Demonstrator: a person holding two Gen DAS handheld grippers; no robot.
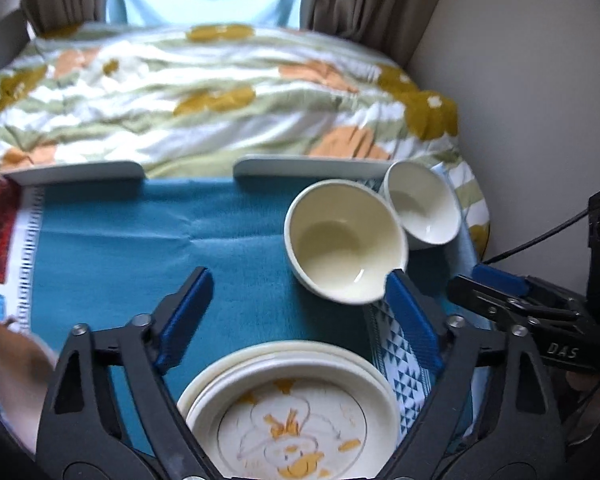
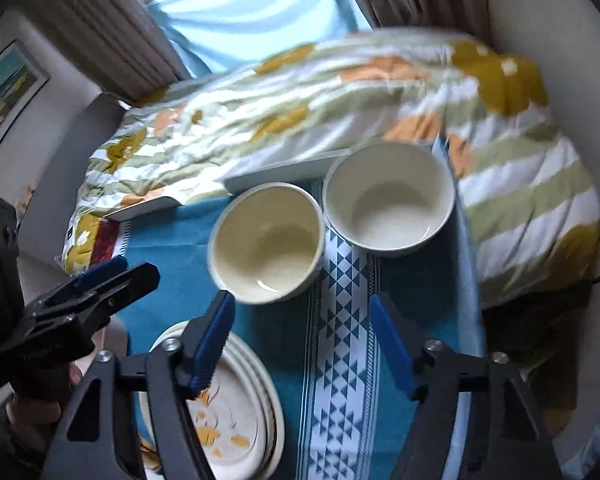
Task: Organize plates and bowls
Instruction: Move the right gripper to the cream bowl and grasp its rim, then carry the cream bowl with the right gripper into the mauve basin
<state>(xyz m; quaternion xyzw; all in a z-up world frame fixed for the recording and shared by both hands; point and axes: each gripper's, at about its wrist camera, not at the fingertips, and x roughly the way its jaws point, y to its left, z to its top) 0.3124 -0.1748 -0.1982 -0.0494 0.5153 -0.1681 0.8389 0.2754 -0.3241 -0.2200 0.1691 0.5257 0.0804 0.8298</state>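
A cream bowl (image 1: 346,240) (image 2: 268,242) and a white bowl (image 1: 422,204) (image 2: 388,198) stand side by side at the far right of the tray. A stack of cream plates (image 1: 292,412) (image 2: 228,404), the top one with an orange cartoon print, lies at the near edge. My left gripper (image 1: 300,308) is open above the plate stack, its right finger near the cream bowl's rim. My right gripper (image 2: 302,340) is open and empty, just in front of the two bowls. It also shows from the side in the left wrist view (image 1: 500,288).
A blue cloth (image 1: 160,248) with a white patterned border (image 2: 340,360) covers the tray, which rests on a bed with a floral quilt (image 1: 220,92). Raised white tray edges (image 1: 76,172) stand at the far side. A wall is on the right, curtains behind.
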